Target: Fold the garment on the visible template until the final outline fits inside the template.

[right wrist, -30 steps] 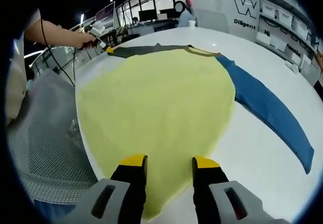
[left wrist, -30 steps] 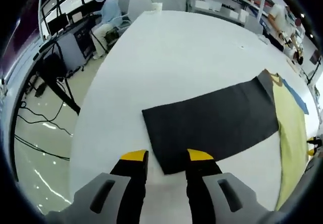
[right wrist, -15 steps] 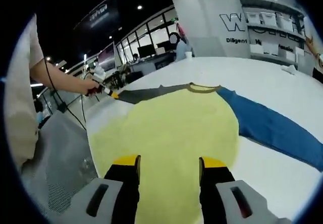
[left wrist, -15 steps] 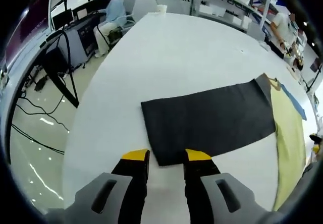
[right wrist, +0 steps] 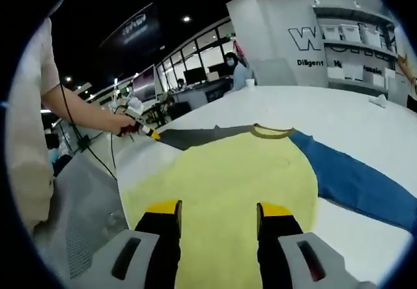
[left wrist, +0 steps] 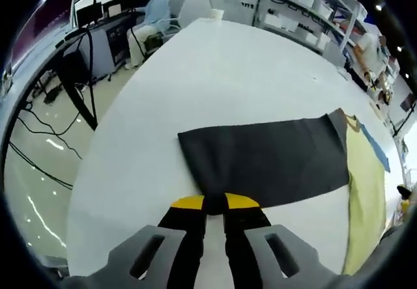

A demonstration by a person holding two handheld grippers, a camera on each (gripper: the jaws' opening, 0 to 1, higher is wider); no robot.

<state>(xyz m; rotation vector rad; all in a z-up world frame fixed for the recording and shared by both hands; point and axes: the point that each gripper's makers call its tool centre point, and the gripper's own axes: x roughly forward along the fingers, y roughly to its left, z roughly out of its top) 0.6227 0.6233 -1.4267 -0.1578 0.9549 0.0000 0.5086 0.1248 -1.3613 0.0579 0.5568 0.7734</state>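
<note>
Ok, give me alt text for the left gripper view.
The left tool is shut on the near edge of the dark grey sleeve, which lies flat across the white table. The garment's yellow body lies at the right.

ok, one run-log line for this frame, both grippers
left gripper: shut on dark sleeve cuff edge | right gripper: open over yellow body | blue sleeve: flat, unfolded

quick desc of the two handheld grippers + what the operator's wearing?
Both match: grey moulded bodies with slotted cut-outs, two black jaws capped with yellow tips. Left gripper, right gripper. In the right gripper view the operator wears a pale short sleeve, and a thin black cable hangs under the hand gripping the other gripper's light-coloured handle.
</note>
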